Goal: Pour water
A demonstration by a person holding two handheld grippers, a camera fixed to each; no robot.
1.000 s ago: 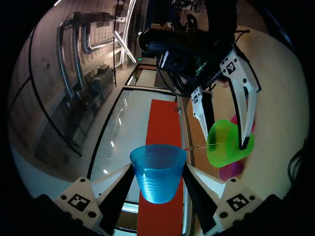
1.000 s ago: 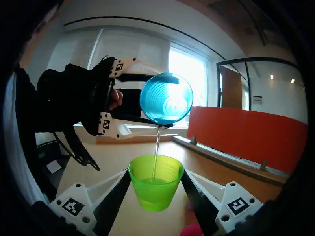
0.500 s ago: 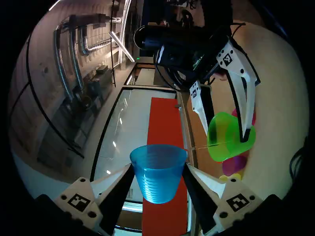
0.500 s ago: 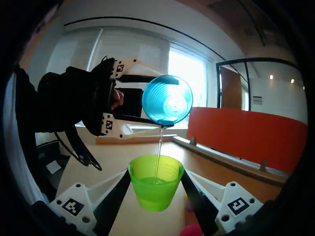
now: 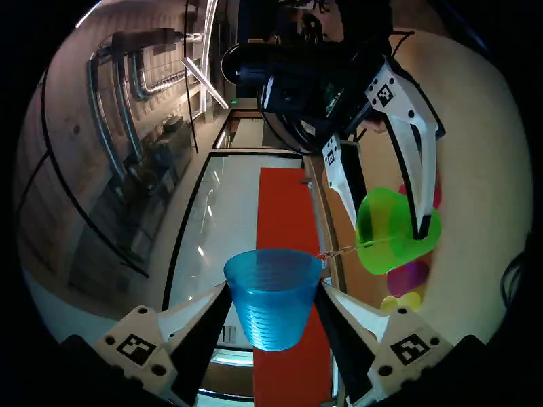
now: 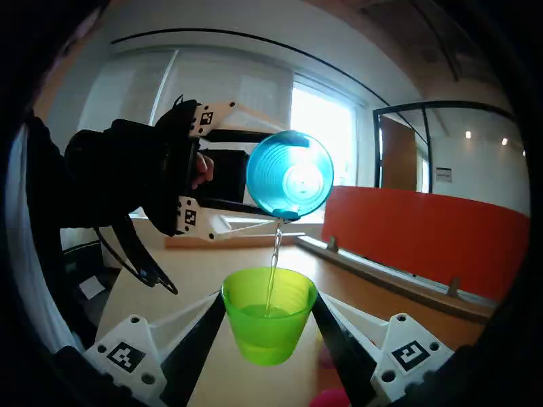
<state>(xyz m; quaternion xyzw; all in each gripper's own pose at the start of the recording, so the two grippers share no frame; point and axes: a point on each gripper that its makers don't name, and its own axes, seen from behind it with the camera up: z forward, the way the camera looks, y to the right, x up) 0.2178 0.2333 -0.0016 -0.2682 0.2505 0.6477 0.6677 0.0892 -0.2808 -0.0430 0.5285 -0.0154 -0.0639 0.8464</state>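
Left gripper (image 6: 292,175) clamps the blue cup (image 6: 285,169) mid-frame, tipped sideways, mouth facing us. A thin water stream (image 6: 274,261) falls into the upright green cup (image 6: 268,334), lower centre, pinched by the right gripper (image 6: 269,302).

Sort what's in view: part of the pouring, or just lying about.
Job: blue cup, green cup, water stream, left gripper, right gripper.
Lying about: pink object, yellow object, orange partition.

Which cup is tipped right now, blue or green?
The blue cup in the left gripper: tilted sideways, water streaming from its rim. The green cup in the right gripper stands upright, catching it.
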